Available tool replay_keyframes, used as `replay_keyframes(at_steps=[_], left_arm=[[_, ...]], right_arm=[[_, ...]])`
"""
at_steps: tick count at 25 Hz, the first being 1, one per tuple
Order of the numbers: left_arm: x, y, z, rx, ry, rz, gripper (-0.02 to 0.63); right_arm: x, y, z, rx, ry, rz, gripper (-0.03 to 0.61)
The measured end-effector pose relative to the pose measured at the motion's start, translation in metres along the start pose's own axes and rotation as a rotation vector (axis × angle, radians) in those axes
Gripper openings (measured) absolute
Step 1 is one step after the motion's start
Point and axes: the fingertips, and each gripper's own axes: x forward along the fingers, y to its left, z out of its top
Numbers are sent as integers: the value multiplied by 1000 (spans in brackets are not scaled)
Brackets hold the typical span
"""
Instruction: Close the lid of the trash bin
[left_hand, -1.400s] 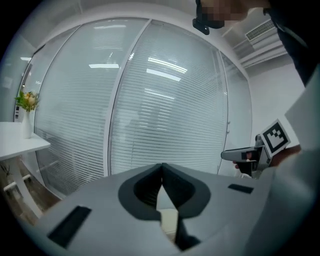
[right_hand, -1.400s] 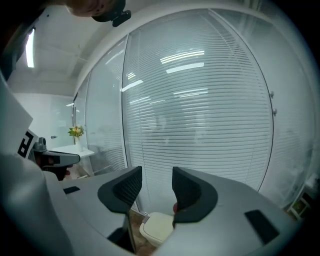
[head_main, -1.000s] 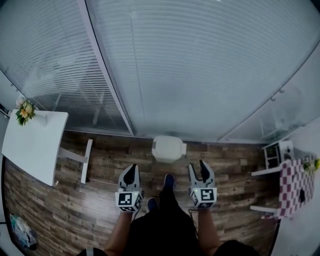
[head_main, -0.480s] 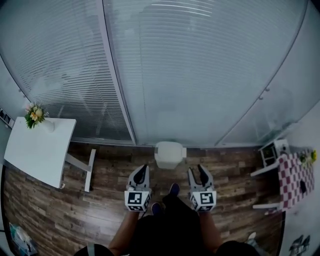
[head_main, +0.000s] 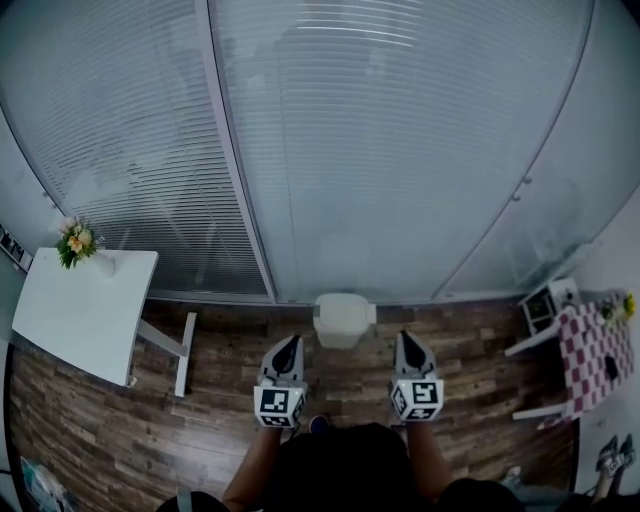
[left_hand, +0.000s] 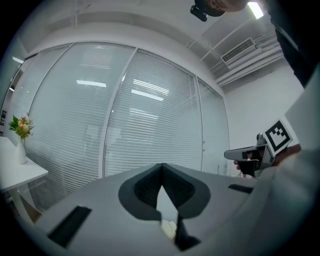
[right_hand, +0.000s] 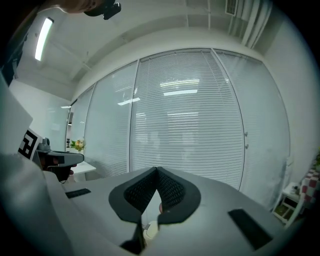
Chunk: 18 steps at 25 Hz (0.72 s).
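Observation:
The white trash bin (head_main: 343, 319) stands on the wood floor against the glass wall, and its lid looks down flat. My left gripper (head_main: 289, 344) is held level on the near left of the bin, jaws shut and empty; its tips (left_hand: 161, 165) meet in the left gripper view. My right gripper (head_main: 409, 339) is on the near right of the bin, clear of it. Its jaws have just been closing and now meet (right_hand: 157, 169) with nothing between them. Neither gripper touches the bin.
A white table (head_main: 85, 310) with a vase of flowers (head_main: 75, 243) stands at the left. A checkered table (head_main: 595, 365) and a small white shelf (head_main: 545, 305) are at the right. Glass walls with blinds (head_main: 380, 150) close off the far side.
The right gripper's jaws, spread in the earlier frames, have closed. Both grippers have risen a little, and the head view has tilted up so more of the wall shows.

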Motion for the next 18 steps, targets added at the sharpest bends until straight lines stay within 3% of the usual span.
replay_keyframes(at_steps=[5, 18], left_arm=[[-2, 2, 3, 14, -3, -2, 8], [-8, 3, 13, -4, -44, -21, 8]], right_arm=[[-1, 7, 10, -54, -21, 4, 3], [-8, 9, 18, -58, -13, 18, 3]])
